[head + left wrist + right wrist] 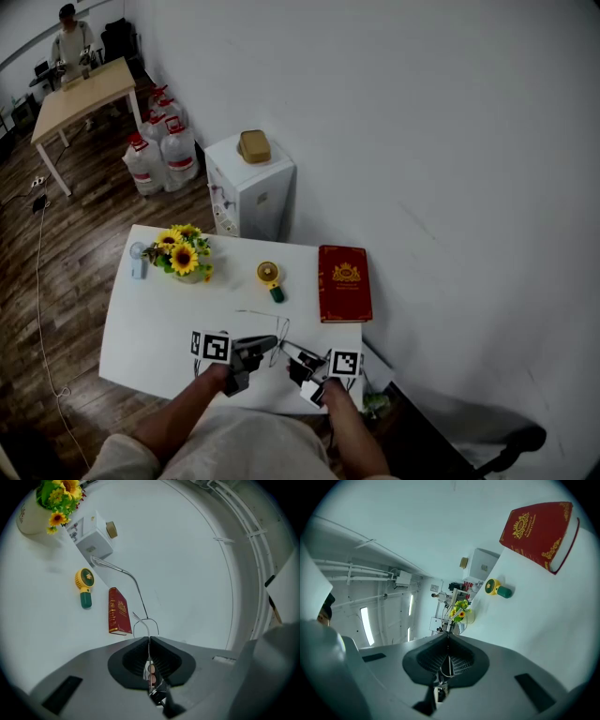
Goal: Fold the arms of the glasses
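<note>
The thin wire glasses are held between the two grippers, over the near edge of the white table and close to the person's body. The left gripper has its jaws pressed together on the wire frame. A strand runs down between the dark ribbed pads, and one long arm of the glasses sweeps up and away from the tips, curving toward the far side of the table. The right gripper also has its jaws together on the glasses, with a small loop of wire pinched between its pads. In the head view the two grippers sit tip to tip, nearly touching. Whether the glasses rest on the table or hang just above it cannot be made out.

Further back on the table, well apart from the grippers, are three things – a red book on the right, a small yellow fan with a green handle beside it, and a vase of sunflowers on the left.
</note>
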Action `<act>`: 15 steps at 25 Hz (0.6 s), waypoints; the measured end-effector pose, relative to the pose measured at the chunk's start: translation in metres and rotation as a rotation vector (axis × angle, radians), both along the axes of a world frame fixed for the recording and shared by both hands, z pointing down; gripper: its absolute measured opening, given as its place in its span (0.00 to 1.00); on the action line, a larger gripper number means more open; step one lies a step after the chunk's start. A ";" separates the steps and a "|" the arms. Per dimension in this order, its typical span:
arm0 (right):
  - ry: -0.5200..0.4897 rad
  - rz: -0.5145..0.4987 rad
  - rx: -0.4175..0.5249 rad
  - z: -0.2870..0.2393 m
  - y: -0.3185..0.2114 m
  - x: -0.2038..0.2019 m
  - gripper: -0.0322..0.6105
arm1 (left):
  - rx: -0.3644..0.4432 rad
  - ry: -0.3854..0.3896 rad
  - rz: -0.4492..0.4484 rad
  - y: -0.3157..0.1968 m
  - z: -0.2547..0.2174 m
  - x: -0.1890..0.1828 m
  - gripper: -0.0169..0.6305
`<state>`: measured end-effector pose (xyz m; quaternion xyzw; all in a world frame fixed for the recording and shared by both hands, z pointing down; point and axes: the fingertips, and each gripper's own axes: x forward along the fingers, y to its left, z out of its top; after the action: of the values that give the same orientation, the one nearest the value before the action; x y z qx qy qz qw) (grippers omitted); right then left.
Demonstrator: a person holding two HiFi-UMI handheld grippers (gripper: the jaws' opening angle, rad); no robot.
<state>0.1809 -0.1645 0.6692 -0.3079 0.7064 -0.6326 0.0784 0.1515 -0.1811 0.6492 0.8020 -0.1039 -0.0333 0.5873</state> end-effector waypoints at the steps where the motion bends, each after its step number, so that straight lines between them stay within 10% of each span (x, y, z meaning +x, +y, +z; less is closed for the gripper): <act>1: -0.005 -0.008 0.008 -0.001 0.001 -0.002 0.06 | -0.001 0.000 0.007 0.001 0.000 0.001 0.05; 7: -0.018 -0.071 0.165 -0.015 -0.007 -0.009 0.07 | 0.005 0.021 0.008 0.004 -0.002 0.000 0.05; 15: -0.017 0.019 -0.013 0.001 0.000 0.000 0.07 | 0.072 0.028 -0.012 0.000 -0.012 -0.007 0.24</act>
<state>0.1806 -0.1645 0.6698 -0.3098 0.6986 -0.6389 0.0884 0.1442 -0.1808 0.6377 0.8214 -0.0993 -0.0516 0.5592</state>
